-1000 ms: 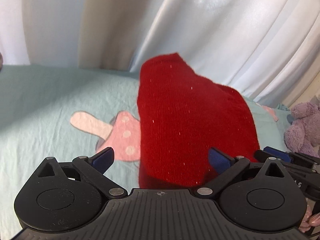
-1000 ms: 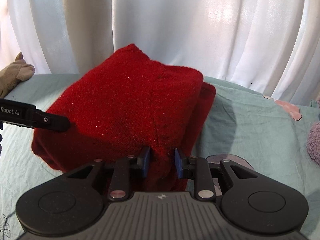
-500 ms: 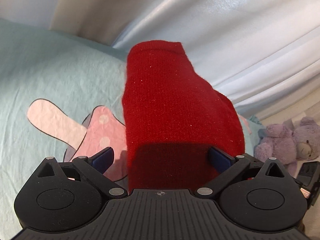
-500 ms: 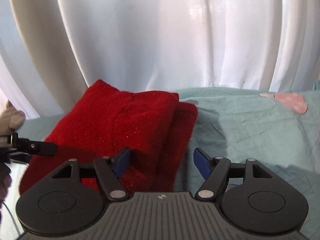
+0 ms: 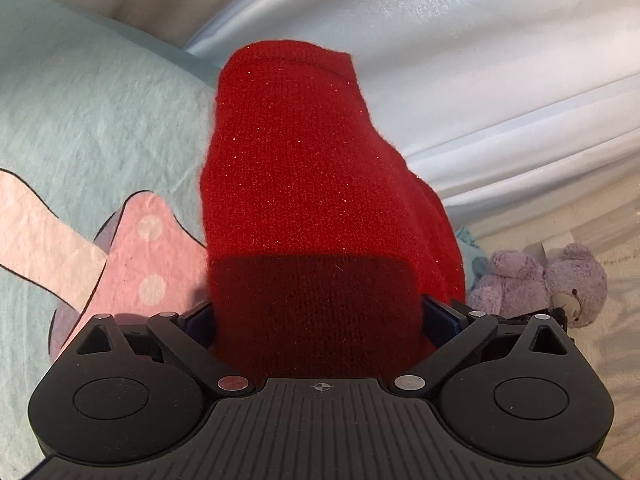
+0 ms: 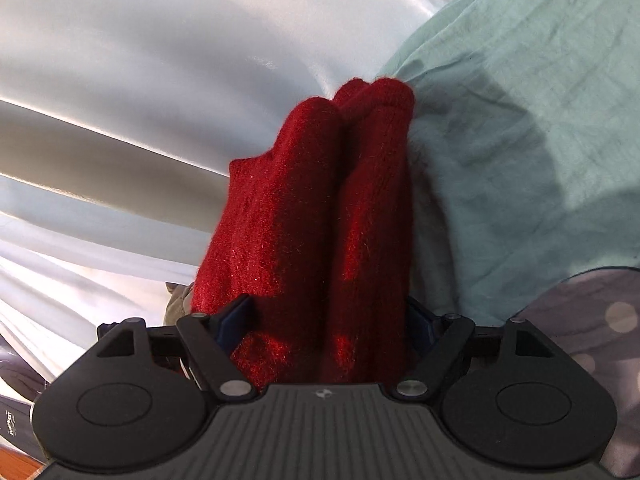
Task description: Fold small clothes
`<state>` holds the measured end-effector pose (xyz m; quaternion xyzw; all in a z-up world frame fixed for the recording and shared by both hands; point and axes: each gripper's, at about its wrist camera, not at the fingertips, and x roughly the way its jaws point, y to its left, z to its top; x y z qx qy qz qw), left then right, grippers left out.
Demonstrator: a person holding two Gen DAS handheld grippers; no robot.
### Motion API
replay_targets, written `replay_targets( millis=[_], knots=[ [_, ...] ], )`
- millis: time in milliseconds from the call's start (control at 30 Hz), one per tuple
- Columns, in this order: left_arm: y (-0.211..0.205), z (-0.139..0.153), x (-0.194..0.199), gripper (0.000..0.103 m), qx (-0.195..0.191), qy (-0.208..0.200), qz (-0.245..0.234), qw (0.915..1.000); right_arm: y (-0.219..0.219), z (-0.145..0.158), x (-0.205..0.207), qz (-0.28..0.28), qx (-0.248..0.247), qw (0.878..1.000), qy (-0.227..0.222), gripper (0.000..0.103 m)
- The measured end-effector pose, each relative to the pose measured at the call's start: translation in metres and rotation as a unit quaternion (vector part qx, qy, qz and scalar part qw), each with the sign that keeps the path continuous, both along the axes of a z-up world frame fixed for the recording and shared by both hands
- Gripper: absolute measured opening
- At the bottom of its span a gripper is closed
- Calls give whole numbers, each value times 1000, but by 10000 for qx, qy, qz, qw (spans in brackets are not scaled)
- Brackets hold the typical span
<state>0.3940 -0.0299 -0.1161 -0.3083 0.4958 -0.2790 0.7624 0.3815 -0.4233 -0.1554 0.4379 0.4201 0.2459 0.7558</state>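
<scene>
A folded red knitted garment (image 5: 308, 200) lies on the pale teal sheet (image 5: 80, 112). In the left wrist view it fills the gap between the wide-spread fingers of my left gripper (image 5: 316, 316); the jaws stand open and the blue pads touch its sides. In the right wrist view the same garment (image 6: 320, 220) shows as thick stacked layers, seen edge-on. My right gripper (image 6: 328, 320) is open around that thick edge, a blue pad at each side. Whether the pads press the cloth I cannot tell.
White curtains (image 5: 440, 40) hang behind the bed. A purple plush bear (image 5: 560, 284) lies to the right of the garment. The sheet has a pink mushroom print (image 5: 132, 256) to the left. A beige plush (image 6: 178, 300) peeks out beside the right gripper.
My right gripper opened, letting go of the garment's fold, then rolled sideways and pushed in around the thick edge. My left gripper moved forward so the garment sits deep between its open fingers.
</scene>
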Motion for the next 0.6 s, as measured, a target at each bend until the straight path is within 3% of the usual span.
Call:
replay_targets(
  millis=[233, 400, 600],
  knots=[
    [8, 5, -10, 82, -27, -96, 84, 9999, 18, 13, -7, -11, -219, 9993, -310, 57],
    [7, 28, -27, 79, 123, -316, 84, 9994, 36, 45, -15, 139, -269, 9975, -641, 55],
    [40, 72, -68, 79, 376, -628, 585, 9956, 71, 78, -24, 585, -180, 9930, -1006, 55]
  ],
)
